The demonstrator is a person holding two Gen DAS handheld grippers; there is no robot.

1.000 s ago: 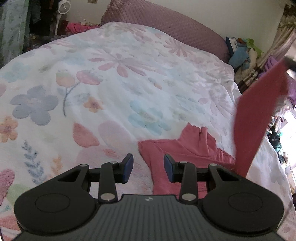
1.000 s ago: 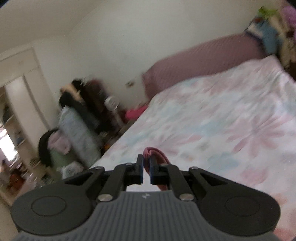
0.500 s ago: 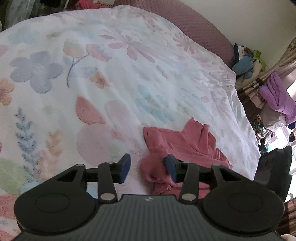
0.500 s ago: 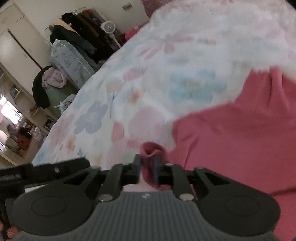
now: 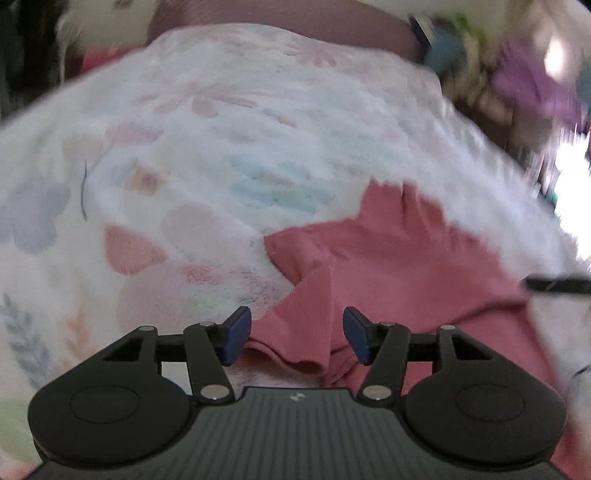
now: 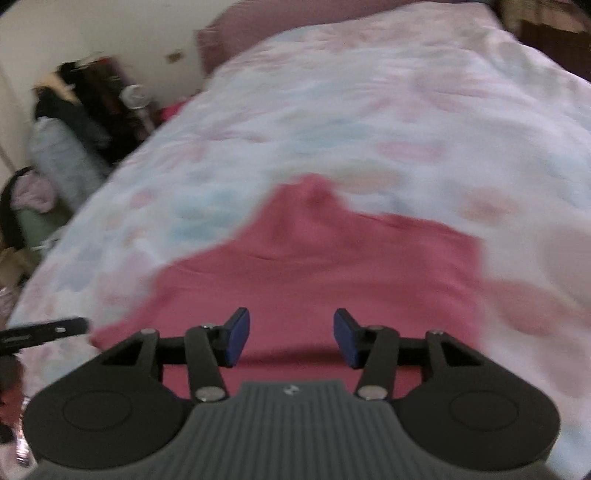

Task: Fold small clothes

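Note:
A small pink ribbed top point(image 5: 399, 258) lies spread on the floral bedspread point(image 5: 221, 147), collar pointing away. It also shows in the right wrist view point(image 6: 325, 266). My left gripper point(image 5: 297, 338) is open just above the top's near left part, where a folded-over sleeve piece lies between the fingers without being held. My right gripper point(image 6: 291, 338) is open and empty over the top's near edge. Both views are motion-blurred.
A mauve headboard point(image 5: 295, 22) closes the far end of the bed. Clothes and bags point(image 6: 66, 122) stand beside the bed's left side. Toys and purple cloth point(image 5: 517, 81) lie off the far right corner. The other gripper's edge point(image 5: 557, 285) shows at right.
My right gripper, which was shut on a sleeve end and carried it down across the top, has let it go and opened. My left gripper has opened wider. Both moved in low over the top.

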